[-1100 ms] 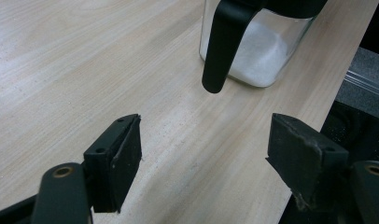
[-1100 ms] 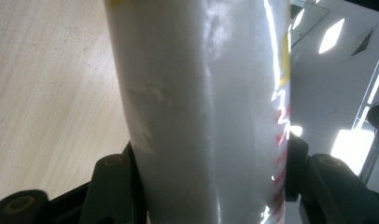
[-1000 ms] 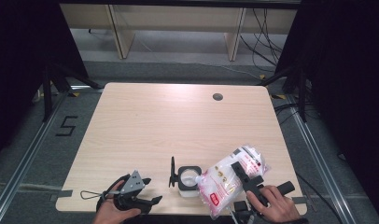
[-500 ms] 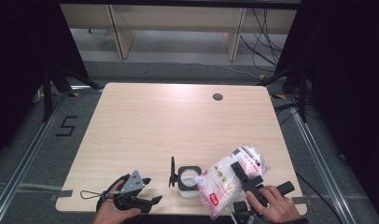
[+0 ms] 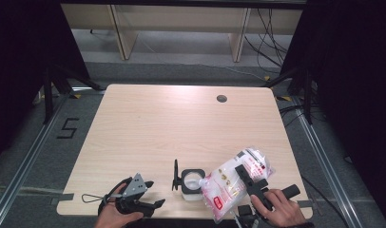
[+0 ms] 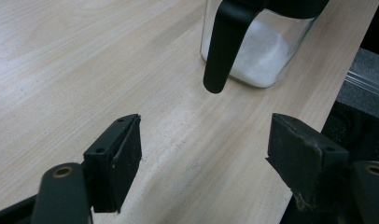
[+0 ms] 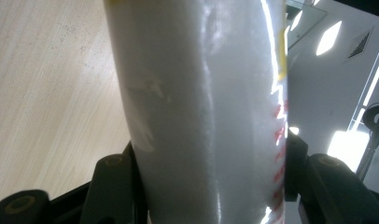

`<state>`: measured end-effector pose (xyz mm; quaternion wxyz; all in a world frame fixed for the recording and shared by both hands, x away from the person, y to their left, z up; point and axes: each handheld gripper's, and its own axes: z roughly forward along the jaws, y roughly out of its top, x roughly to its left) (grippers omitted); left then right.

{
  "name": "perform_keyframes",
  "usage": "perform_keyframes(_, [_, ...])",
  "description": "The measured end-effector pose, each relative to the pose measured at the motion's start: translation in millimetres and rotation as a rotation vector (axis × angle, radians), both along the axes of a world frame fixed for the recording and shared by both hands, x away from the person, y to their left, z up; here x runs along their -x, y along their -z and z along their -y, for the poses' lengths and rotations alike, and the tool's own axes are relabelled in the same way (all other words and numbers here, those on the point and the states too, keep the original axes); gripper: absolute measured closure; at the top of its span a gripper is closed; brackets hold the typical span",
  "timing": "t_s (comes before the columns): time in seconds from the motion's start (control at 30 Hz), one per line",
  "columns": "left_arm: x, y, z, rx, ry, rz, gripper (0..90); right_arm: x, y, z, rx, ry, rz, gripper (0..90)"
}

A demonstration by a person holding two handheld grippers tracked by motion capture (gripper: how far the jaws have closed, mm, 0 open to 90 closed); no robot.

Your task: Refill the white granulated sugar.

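A clear bag of white granules with red print [image 5: 226, 187] hangs tilted over the table's front edge, its lower left corner at the mouth of a small glass jar [image 5: 191, 183]. My right gripper [image 5: 244, 175] is shut on the bag, and in the right gripper view the bag [image 7: 201, 93] stands between both jaws of the right gripper [image 7: 211, 163]. The jar [image 6: 264, 51] holds white granules, with a black lid arm [image 6: 225, 42] hanging at its left. My left gripper [image 5: 155, 194] rests left of the jar. Its jaws stand open and empty in the left gripper view [image 6: 204, 158].
The wooden table [image 5: 181, 128] has a round cable hole [image 5: 222, 99] at the back right. The jar stands close to the front edge. Dark stands and cables flank the table on the floor.
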<state>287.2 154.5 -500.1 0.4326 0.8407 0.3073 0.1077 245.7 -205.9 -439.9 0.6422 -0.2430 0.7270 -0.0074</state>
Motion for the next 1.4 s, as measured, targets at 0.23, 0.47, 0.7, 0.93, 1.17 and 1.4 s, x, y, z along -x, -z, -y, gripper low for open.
perform_keyframes(0.23, [0.1,0.0,0.0,0.000,0.000,-0.002,25.7,0.1,-0.2,-0.1,0.001,-0.001,0.000,48.8])
perform_keyframes(0.47, [0.2,0.1,0.2,0.003,0.000,0.005,25.7,0.1,-0.2,0.1,0.003,-0.003,0.001,48.9])
perform_keyframes(0.7, [0.1,0.0,-0.1,0.001,-0.001,0.005,25.6,0.3,1.0,1.2,-0.012,0.004,-0.005,49.0])
perform_keyframes(0.93, [0.2,0.0,0.0,0.004,-0.002,0.005,25.7,0.1,1.1,1.8,-0.016,0.004,-0.011,49.5])
perform_keyframes(1.17, [0.2,0.0,0.1,0.006,0.002,0.007,25.7,-0.9,0.8,2.5,-0.018,-0.004,-0.015,50.6])
perform_keyframes(1.4, [-1.0,-0.3,-0.7,-0.009,0.015,0.019,25.7,-1.7,2.0,4.6,-0.035,0.001,-0.031,51.4])
